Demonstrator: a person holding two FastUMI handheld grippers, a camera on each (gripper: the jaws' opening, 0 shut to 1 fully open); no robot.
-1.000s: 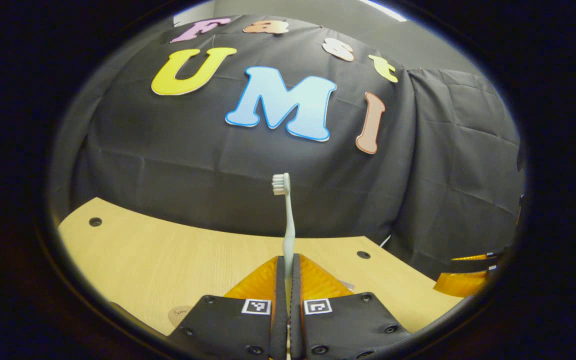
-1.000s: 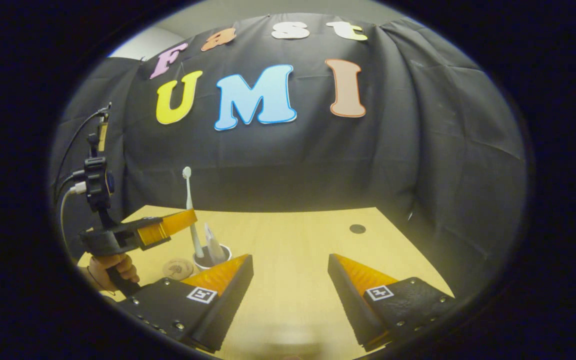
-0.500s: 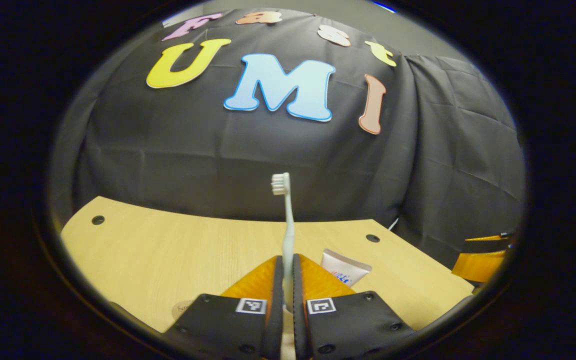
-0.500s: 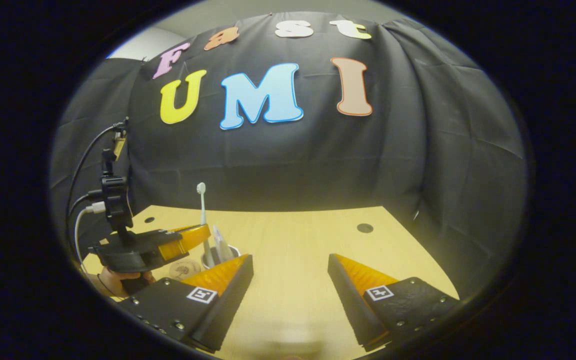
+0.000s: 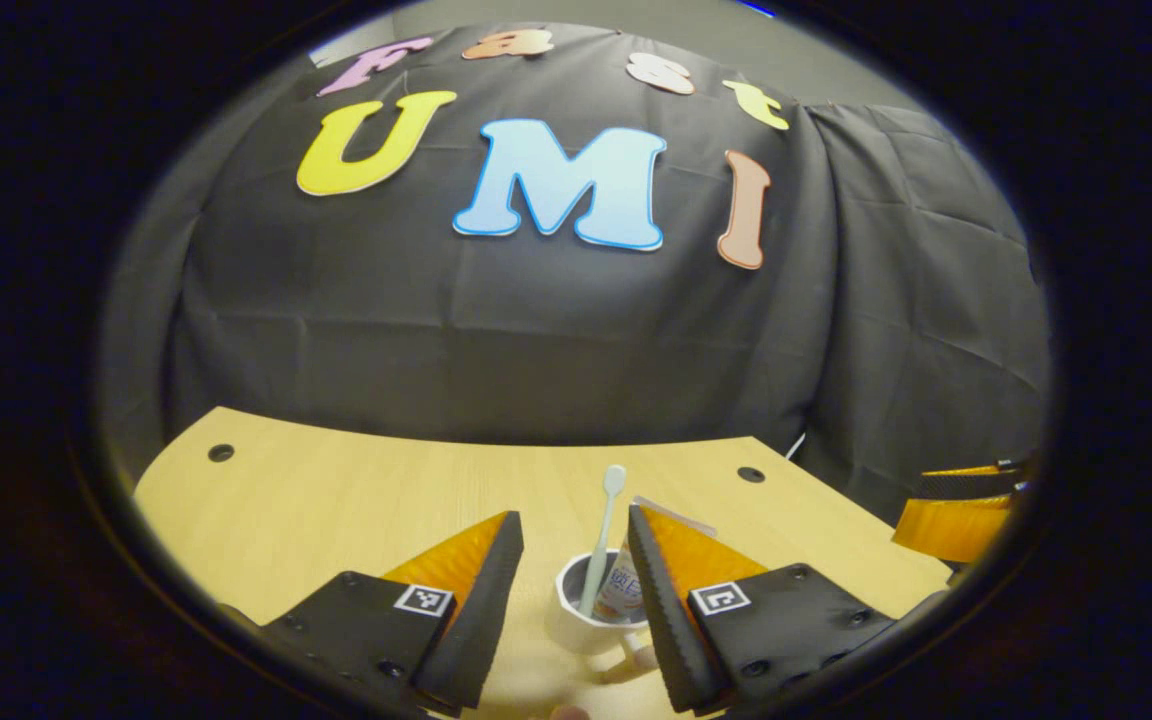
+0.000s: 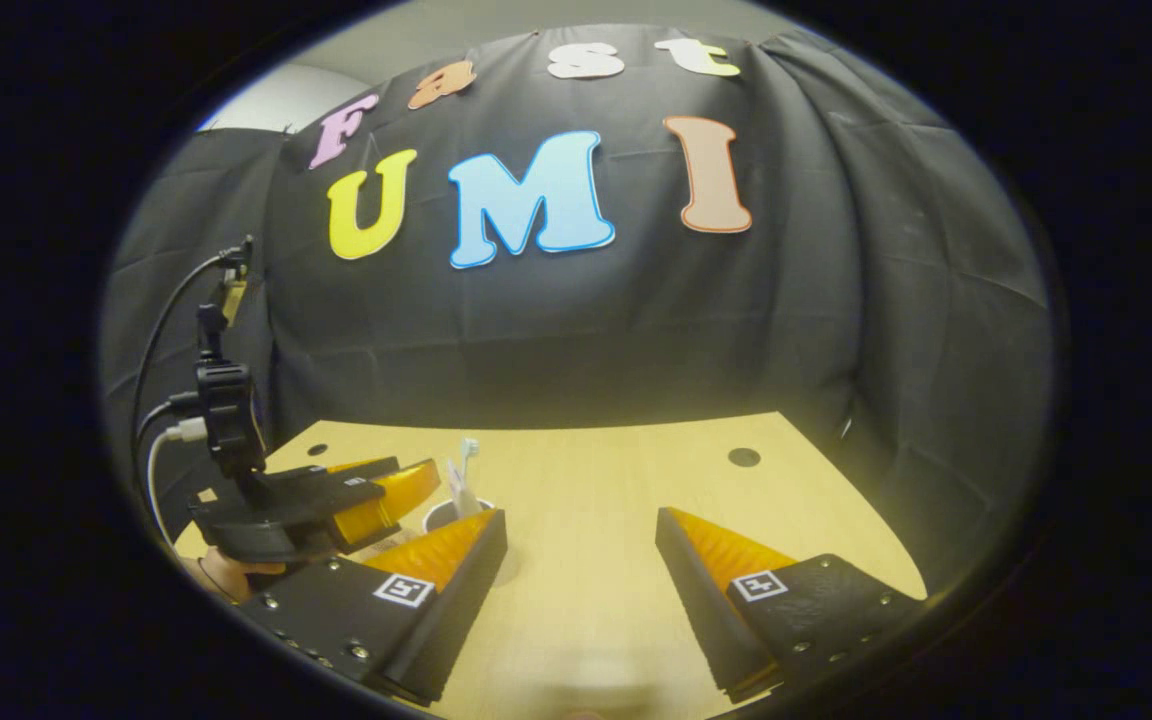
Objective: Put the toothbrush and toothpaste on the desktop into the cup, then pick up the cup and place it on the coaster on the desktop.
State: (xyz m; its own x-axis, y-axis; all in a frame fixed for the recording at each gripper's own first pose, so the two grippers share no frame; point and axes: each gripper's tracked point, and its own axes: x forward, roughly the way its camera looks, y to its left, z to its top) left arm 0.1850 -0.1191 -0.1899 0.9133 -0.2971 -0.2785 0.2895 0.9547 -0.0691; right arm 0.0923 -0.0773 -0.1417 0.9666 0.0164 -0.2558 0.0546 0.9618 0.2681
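- Toothbrush [image 5: 600, 545] now dropped into cup [image 5: 576, 625], beside toothpaste [image 5: 624, 592].
- Left gripper [image 5: 572, 562] released, jaws straddling cup; right gripper [image 6: 581, 560] spread, empty.
- Next, likely: cup to coaster.

Recording booth, black cloth backdrop [image 6: 636, 330], bare pale wooden desktop [image 5: 336, 500] with cable holes, no household furnishings

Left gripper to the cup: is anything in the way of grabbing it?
Nothing visible. The left gripper is open with the cup between its fingers; the toothbrush and toothpaste stand inside the cup, not around it.
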